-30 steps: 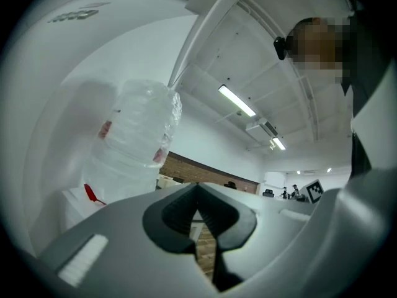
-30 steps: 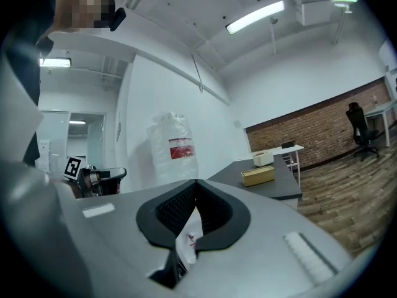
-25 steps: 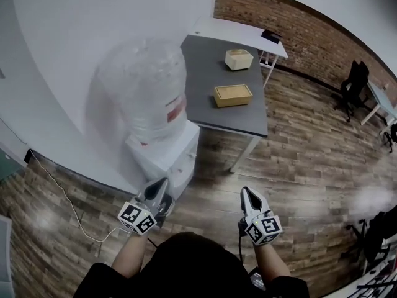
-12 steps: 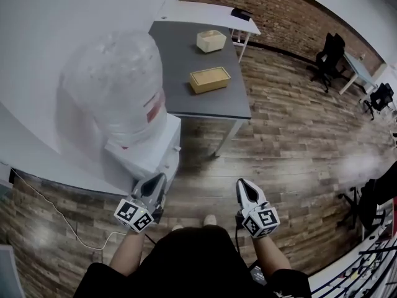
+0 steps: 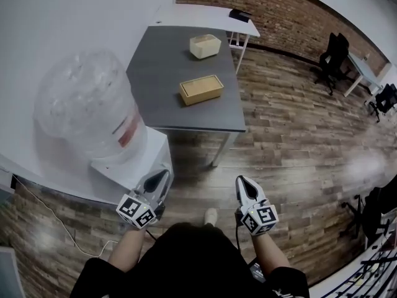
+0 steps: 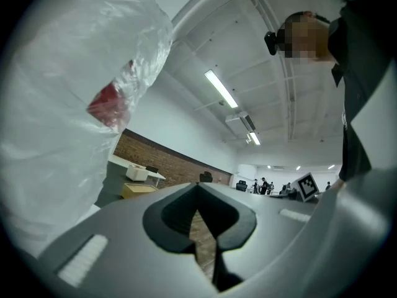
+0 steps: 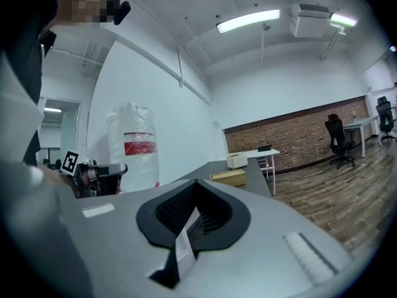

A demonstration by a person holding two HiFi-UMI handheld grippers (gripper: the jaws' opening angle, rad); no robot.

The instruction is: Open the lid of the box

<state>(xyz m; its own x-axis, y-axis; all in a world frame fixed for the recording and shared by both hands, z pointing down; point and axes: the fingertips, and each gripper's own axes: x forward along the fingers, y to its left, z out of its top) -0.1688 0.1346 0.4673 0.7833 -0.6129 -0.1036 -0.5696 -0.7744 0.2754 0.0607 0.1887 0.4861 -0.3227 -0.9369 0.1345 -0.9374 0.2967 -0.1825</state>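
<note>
Table (image 5: 162, 73) and box (image 5: 203, 95) sit nearer than a second ago: approach underway. Left gripper (image 5: 163, 174), right gripper (image 5: 240, 180) clenched, empty; lid (image 5: 200, 84) closed.

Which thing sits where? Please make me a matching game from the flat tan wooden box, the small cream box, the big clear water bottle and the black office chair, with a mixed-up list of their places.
Things:
1. flat tan wooden box
2. small cream box
3. large clear plastic water bottle
4. black office chair

Places:
A. on top of the white dispenser
B. on the wooden floor, near the brick wall
C. far end of the dark grey table
D. nearer half of the dark grey table

Pairs: 1-D, 2-C, 3-A, 4-B.
</note>
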